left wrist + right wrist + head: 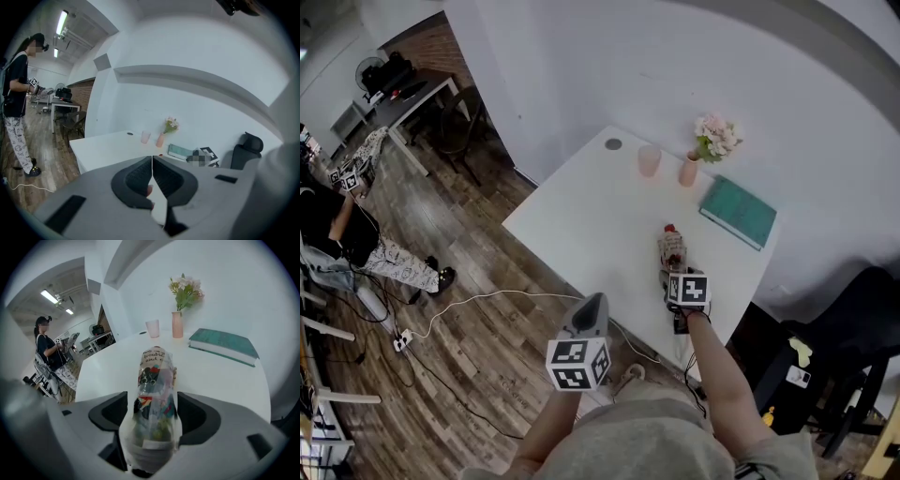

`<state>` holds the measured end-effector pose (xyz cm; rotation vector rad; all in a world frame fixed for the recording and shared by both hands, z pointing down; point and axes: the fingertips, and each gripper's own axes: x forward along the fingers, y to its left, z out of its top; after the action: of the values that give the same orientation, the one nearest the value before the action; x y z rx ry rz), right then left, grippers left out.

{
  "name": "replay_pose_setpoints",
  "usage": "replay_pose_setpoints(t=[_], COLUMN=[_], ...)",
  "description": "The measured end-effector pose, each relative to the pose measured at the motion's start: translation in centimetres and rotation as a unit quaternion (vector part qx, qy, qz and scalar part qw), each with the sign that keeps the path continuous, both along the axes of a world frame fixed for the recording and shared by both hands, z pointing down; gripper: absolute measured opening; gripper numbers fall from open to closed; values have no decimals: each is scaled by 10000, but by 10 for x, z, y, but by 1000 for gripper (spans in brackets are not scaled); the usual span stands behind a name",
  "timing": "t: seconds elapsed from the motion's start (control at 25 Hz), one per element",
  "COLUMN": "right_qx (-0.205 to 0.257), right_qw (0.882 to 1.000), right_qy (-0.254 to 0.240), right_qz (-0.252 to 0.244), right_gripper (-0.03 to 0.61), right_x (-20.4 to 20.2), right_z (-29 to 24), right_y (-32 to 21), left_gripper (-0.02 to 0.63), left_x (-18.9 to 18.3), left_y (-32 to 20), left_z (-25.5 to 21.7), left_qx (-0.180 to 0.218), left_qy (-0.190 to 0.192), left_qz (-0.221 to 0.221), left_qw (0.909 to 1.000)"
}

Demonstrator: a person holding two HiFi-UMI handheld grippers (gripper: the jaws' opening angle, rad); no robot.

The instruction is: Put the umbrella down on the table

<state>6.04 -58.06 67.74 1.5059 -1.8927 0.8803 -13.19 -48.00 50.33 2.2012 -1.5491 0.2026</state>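
Our right tongs (154, 414) stand wide open around the folded umbrella (157, 390), a colourful print in a clear sleeve, which lies on the white counter (581, 225) with neither pad pressing it. Our left tongs (152, 180) are closed on nothing, out past the counter's near edge. The umbrella lies close to that edge, with bare counter to its left and the teal book (738, 212), pink cup (649, 160) and vase (689, 171) well beyond.

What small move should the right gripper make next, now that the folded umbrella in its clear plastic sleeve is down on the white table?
Probably draw the right gripper straight back, off the folded, printed umbrella in its clear plastic sleeve. The umbrella appears to lie on the white table, and the jaws stand apart with a gap on each side, so nothing grips it. A sideways pull might roll it.
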Motion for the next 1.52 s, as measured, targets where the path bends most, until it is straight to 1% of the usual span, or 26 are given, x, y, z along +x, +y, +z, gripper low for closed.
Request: replay_pose_setpoints(t=[0.16, 0.32, 0.4, 0.52, 0.64, 0.84, 0.96, 1.08, 1.24, 1.32, 1.52], right_qx=[255, 563, 739, 999, 1250, 1618, 1827, 2034, 2305, 2403, 2606], right_qw=[9997, 9982, 9969, 9941, 9908, 9847, 9808, 9766, 9713, 9690, 9636], right_qy=[-42, -184, -261, -371, -400, -465, -529, -581, -494, -484, -503], right_qz=[4, -26, -78, -187, -314, -448, -429, -382, -332, -309, -324], right_gripper=[324, 321, 298, 282, 231, 175, 135, 80, 21, 2, 2], right_x=[1, -5, -10, -19, -26, -33, -34, -31, -20, -14, -6], right_z=[-22, -46, -60, -83, -105, -136, -154, -169, -188, -195, -206], right_y=[12, 32, 44, 62, 80, 117, 143, 168, 196, 211, 252], left_gripper=[8, 8, 8, 8, 8, 8, 8, 8, 8, 8, 8], left_x=[0, -5, -9, -15, -18, -17, -14, -11, -5, 0, 10], left_y=[11, 27, 36, 50, 63, 87, 107, 125, 147, 159, 192], left_z=[-5, -10, -14, -18, -21, -25, -28, -29, -31, -30, -29], left_qx=[67, 159, 215, 274, 306, 349, 394, 431, 480, 488, 529], left_qy=[-4, -14, -5, 4, 8, 16, 7, -5, -6, 1, 12], left_qz=[17, -2, -41, -105, -167, -219, -198, -176, -160, -144, -123], left_qw=[10000, 9999, 9998, 9996, 9994, 9992, 9990, 9989, 9987, 9987, 9985])
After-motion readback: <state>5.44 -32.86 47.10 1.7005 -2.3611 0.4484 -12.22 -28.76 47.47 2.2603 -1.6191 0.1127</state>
